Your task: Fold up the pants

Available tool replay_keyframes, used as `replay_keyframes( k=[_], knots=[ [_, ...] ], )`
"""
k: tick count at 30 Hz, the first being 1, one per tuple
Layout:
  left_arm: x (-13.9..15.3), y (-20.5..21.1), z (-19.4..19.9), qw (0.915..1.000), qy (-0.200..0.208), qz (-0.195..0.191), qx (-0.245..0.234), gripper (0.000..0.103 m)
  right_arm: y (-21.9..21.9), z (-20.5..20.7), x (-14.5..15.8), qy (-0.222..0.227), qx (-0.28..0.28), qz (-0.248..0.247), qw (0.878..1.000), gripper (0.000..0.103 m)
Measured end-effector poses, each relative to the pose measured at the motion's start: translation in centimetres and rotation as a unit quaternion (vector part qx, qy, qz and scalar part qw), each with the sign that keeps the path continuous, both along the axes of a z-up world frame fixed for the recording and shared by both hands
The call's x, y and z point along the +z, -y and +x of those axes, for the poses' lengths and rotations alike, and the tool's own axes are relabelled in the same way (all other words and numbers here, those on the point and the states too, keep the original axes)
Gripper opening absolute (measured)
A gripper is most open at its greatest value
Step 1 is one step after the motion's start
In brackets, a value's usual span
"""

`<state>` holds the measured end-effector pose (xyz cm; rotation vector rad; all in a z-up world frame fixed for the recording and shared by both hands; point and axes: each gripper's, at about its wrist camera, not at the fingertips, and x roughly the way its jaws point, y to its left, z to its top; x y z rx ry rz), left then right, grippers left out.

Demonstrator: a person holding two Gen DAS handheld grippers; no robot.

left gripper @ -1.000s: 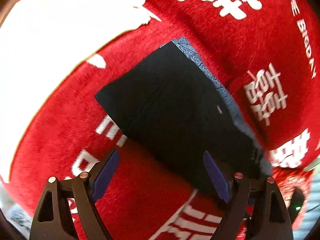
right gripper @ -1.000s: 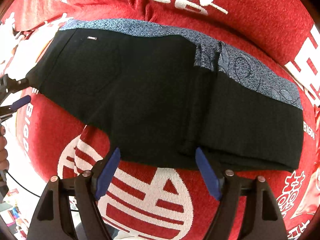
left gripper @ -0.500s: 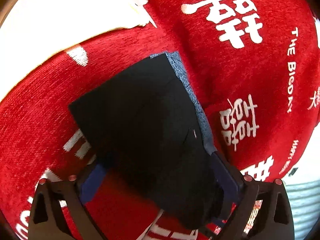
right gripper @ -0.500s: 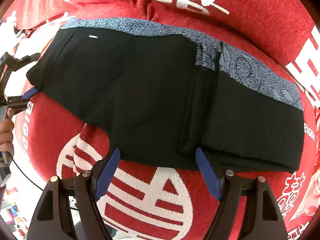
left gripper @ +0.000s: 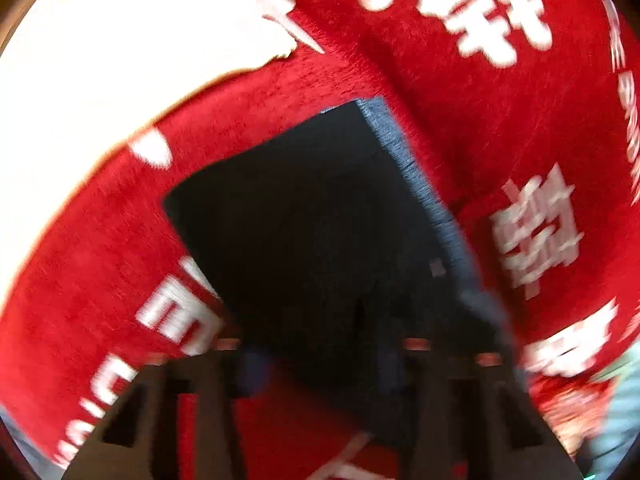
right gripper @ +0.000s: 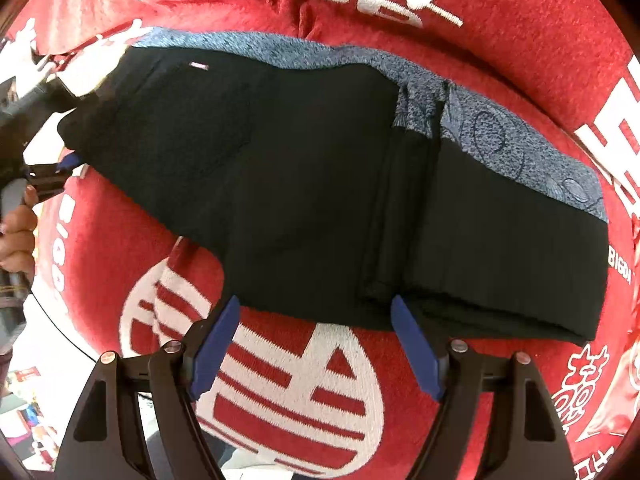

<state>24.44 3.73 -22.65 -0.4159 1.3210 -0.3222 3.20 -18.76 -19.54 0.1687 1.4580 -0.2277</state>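
Pants (right gripper: 320,184) lie mid-frame on the red blanket (right gripper: 500,32) — left gripper (left gripper: 316,356) has just clamped their waist end (blurred), ready to fold; right gripper (right gripper: 316,340) hovers released.

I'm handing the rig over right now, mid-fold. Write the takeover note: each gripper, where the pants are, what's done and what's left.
Left gripper: at the pants' left end, fingers around that edge; its own view is blurred, so grip unconfirmed.
Right gripper: open, hovering just short of the pants' near edge, touching nothing.
Pants: lying across the red blanket, patterned blue lining showing along the far edge.
Done: right end looks folded over, layers stacked there.
Left: probably fold the left end over, then flatten.
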Motion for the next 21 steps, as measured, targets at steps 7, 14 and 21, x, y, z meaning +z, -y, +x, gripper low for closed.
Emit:
replay_keyframes(
  k=[7, 14, 21],
  knots=[
    [4.0, 7.6, -4.9, 0.9373, 0.218, 0.216, -0.165, 0.034, 1.4, 4.4, 5.0, 0.057, 0.003, 0.042, 0.997, 0.081],
    [4.2, 10.0, -7.0, 0.8897, 0.283, 0.279, -0.225, 0.034, -0.9, 17.0, 6.4, 0.044, 0.05, 0.183, 0.981, 0.083],
    [4.1, 10.2, -7.4, 0.8829, 0.286, 0.293, -0.23, 0.034, -12.0, 26.2, 3.6, -0.063, 0.187, 0.205, 0.958, 0.085]
  ],
)
